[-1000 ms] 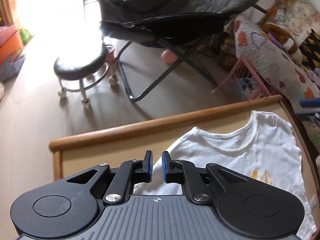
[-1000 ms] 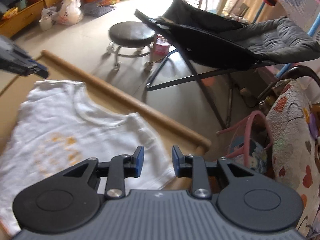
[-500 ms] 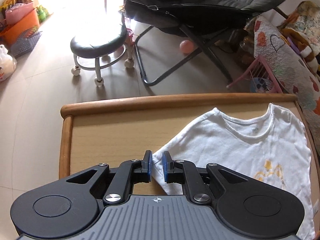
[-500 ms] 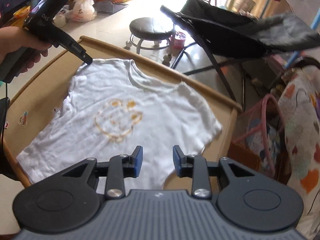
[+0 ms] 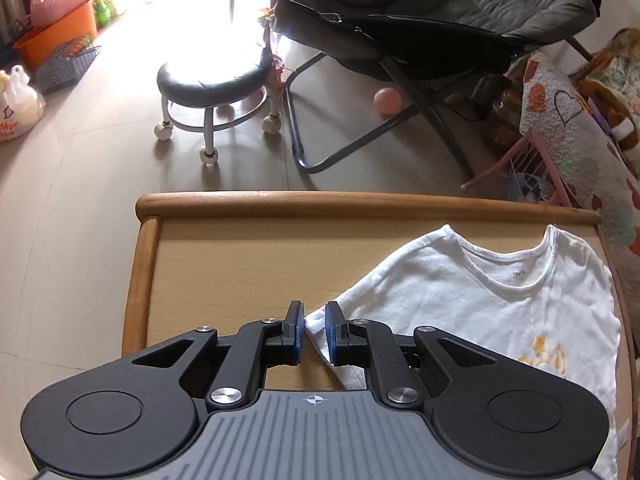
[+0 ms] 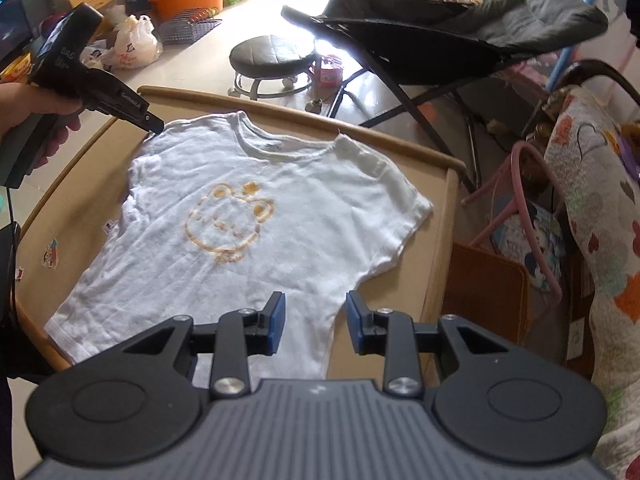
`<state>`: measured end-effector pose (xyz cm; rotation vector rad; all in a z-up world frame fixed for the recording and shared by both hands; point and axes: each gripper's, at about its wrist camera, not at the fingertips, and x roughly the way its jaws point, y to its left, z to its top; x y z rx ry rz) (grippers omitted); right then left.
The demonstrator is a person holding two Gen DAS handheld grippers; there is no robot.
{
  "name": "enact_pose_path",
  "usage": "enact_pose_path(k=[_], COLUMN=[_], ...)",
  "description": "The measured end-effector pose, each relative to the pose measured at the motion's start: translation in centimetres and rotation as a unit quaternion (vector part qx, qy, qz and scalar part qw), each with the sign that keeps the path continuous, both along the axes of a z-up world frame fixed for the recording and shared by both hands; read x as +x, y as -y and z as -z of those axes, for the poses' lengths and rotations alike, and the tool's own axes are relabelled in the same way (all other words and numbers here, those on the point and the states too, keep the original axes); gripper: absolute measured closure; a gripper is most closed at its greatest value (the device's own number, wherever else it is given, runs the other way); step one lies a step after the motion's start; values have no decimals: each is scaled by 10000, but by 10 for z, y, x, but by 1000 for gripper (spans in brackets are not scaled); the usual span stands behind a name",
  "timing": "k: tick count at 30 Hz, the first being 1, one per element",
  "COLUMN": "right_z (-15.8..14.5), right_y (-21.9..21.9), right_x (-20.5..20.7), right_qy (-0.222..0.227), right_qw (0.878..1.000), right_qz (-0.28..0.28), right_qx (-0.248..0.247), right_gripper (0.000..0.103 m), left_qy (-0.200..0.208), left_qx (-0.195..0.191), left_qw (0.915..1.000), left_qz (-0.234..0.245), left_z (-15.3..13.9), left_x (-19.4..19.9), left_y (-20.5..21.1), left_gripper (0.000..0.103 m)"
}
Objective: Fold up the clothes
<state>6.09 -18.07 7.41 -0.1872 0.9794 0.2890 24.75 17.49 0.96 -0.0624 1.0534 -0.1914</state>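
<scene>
A white T-shirt (image 6: 320, 200) with a yellow cartoon face lies flat, front up, on a low wooden table (image 6: 440, 240), collar toward the far rim. In the left wrist view the T-shirt (image 5: 480, 300) fills the table's (image 5: 240, 264) right half. My left gripper (image 5: 313, 332) sits at the tip of the left sleeve, narrowly open, and the sleeve's edge lies between its blue pads. The right wrist view shows the left gripper (image 6: 154, 126) held by a hand and touching that sleeve. My right gripper (image 6: 316, 322) is open above the shirt's near right side, holding nothing.
Past the table's far rim stand a round wheeled stool (image 5: 212, 76) and a grey folding lounge chair (image 5: 440, 20), with a pink ball (image 5: 386, 100) beneath it. A quilted blanket (image 6: 592, 200) and a pink rack (image 6: 520, 200) crowd the right side. Stickers (image 6: 50, 254) mark the table's left.
My left gripper has drawn back and left, from over the shirt's shoulder to the sleeve tip. My right gripper has pulled back toward the near side, so the whole shirt now shows.
</scene>
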Motion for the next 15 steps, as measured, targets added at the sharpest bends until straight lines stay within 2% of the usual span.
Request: enact_pose_path(k=[2, 4, 10, 15], right_z=[2, 4, 7, 12], right_y=[2, 3, 7, 10], right_x=[-1, -3, -7, -7], right_qy=[-14, -32, -76, -147], right_qw=[10000, 10000, 9998, 9995], right_qz=[46, 69, 135, 228], right_qx=[17, 52, 117, 132], right_gripper=[71, 71, 70, 70], left_qy=[-12, -60, -93, -59], left_qx=[-82, -205, 11, 138], left_qw=[10000, 9998, 9995, 9996], left_qz=[-32, -36, -296, -231], left_z=[1, 1, 2, 1], left_x=[0, -1, -2, -2], left_y=[1, 2, 6, 9], left_gripper=[75, 60, 60, 60])
